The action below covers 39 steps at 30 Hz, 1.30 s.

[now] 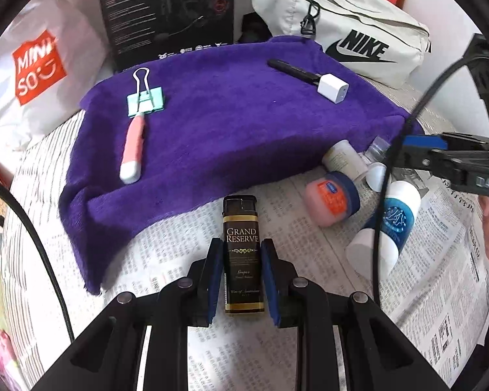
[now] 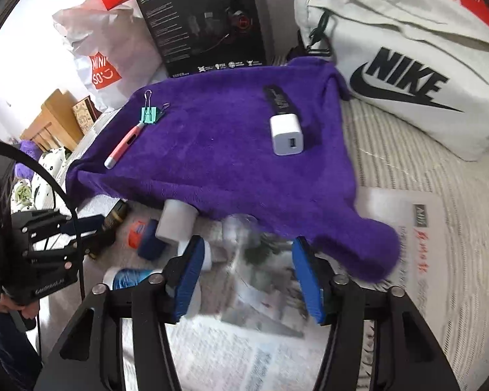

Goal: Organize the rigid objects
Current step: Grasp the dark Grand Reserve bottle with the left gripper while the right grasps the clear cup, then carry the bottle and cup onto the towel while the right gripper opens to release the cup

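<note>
Black lighter (image 1: 243,254) lengthwise between tongs (image 1: 241,280)

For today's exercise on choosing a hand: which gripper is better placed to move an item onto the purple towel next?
Left. Its fingers are already shut on the Grand Reserve lighter, right by the purple towel. The right gripper stands open over a blurred clear item, gripping nothing.
</note>
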Each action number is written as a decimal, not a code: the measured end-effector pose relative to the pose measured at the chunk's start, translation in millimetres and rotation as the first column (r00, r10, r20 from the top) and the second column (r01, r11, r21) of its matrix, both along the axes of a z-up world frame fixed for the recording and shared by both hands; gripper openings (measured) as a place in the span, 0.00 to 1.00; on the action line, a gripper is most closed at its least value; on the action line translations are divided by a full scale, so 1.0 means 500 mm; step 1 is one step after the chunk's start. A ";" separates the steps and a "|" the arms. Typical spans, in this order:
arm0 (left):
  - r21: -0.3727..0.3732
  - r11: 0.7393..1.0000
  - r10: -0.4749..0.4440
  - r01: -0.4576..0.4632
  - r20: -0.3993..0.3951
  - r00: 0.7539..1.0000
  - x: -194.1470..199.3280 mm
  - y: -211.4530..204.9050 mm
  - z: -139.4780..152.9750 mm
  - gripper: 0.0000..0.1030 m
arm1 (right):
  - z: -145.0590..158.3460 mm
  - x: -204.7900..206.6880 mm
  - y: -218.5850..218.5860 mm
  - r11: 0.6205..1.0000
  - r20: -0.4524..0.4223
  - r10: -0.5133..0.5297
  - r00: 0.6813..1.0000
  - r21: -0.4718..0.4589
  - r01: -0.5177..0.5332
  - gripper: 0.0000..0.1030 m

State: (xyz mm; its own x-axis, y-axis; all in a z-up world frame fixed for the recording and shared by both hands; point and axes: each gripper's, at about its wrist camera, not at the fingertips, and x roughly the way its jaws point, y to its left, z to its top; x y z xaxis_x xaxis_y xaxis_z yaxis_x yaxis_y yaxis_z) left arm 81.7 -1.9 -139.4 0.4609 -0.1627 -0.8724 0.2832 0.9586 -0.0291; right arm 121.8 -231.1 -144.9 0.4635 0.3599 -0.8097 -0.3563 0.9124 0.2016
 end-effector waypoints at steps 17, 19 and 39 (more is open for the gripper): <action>-0.011 1.000 -0.001 0.001 0.011 1.000 -0.012 0.013 0.000 0.22 | -0.031 0.024 0.028 0.994 0.024 0.017 1.000 -0.104 -0.015 0.27; -0.006 1.000 0.007 -0.007 0.008 1.000 -0.015 0.019 0.001 0.22 | -0.024 0.013 0.021 0.993 0.033 0.013 0.999 -0.120 -0.009 0.27; 0.002 0.999 0.034 -0.034 0.022 0.999 -0.001 0.034 -0.001 0.23 | -0.036 -0.024 -0.018 0.979 0.039 -0.042 0.998 -0.196 0.049 0.27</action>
State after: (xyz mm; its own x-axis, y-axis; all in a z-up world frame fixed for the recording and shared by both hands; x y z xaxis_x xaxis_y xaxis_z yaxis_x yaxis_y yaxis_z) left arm 81.4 14.9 -140.0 0.4856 -0.1443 -0.8622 0.2507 0.9678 -0.0208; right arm 110.0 -240.3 -162.9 0.5046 0.1736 -0.8457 -0.3175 0.9483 0.0052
